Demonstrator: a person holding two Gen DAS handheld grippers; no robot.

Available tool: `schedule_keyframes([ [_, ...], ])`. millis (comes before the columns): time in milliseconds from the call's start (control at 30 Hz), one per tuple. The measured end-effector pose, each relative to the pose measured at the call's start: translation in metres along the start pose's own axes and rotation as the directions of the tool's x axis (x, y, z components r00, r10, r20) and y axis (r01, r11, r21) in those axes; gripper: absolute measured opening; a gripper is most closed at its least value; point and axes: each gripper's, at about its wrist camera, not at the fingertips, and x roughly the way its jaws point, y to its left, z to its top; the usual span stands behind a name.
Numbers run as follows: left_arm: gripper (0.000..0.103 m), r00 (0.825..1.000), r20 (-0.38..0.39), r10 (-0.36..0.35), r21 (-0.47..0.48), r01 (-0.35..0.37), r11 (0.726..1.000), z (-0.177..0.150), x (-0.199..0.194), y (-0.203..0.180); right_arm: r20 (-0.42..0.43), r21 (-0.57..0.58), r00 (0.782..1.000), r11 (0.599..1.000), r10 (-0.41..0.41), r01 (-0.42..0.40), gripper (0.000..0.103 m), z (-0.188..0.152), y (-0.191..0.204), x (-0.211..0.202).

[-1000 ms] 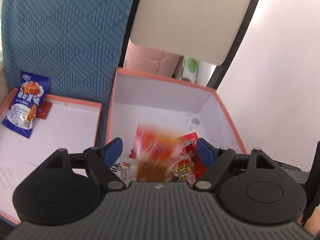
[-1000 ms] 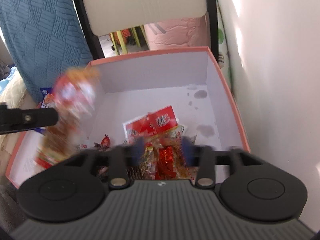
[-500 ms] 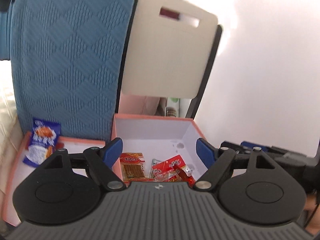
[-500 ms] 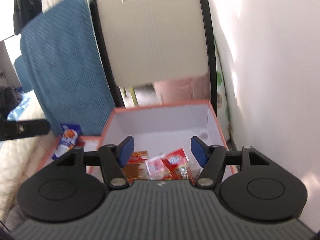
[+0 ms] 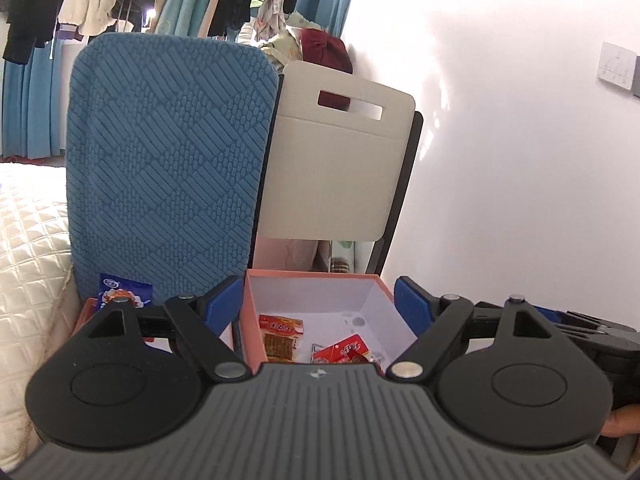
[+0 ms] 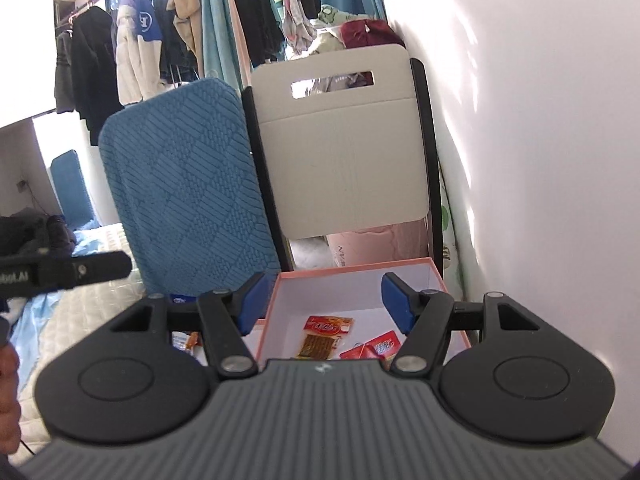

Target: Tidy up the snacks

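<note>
A white box with a pink rim stands low in front of both grippers. An orange snack packet and a red packet lie on its floor. The right wrist view shows the same box, orange packet and red packet. A blue packet rests on the lid to the left. My left gripper hovers above the box, jaws opening, nothing between them. My right gripper hangs open and empty over the box too.
A blue textured cushion and a beige chair back stand behind the box. A white wall runs close on the right. A quilted bed lies left. Clothes hang at the back. A hand shows at the left edge.
Both grippers have risen and drawn back from the box, which now sits smaller and lower in view. The orange packet, blurred in motion a second ago, lies still in the box.
</note>
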Motion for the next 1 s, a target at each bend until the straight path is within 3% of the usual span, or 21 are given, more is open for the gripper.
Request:
schedule_keyframes([
  [300,0.087,1.000,0.002,0.004,0.006,-0.004,1.000,-0.019,-0.046,0.005,-0.006,-0.016,0.999,0.999,-0.034,0.034,0.065,-0.014,0.023,-0.036],
  [633,0.103,0.997,-0.009,0.075,-0.024,-0.075,0.997,-0.041,-0.086,0.011,-0.043,-0.043,0.999,0.999,-0.024,0.023,0.065,-0.040,0.044,-0.064],
  [733,0.103,0.996,-0.008,0.091,0.004,-0.091,0.996,-0.046,-0.096,0.006,-0.056,-0.023,0.998,0.999,-0.029,0.028,0.065,-0.049,0.045,-0.071],
  [1000,0.103,0.990,-0.024,0.140,0.003,-0.140,0.990,-0.059,-0.088,0.000,-0.097,-0.054,0.994,0.998,-0.040,0.035,0.065,-0.069,0.047,-0.079],
])
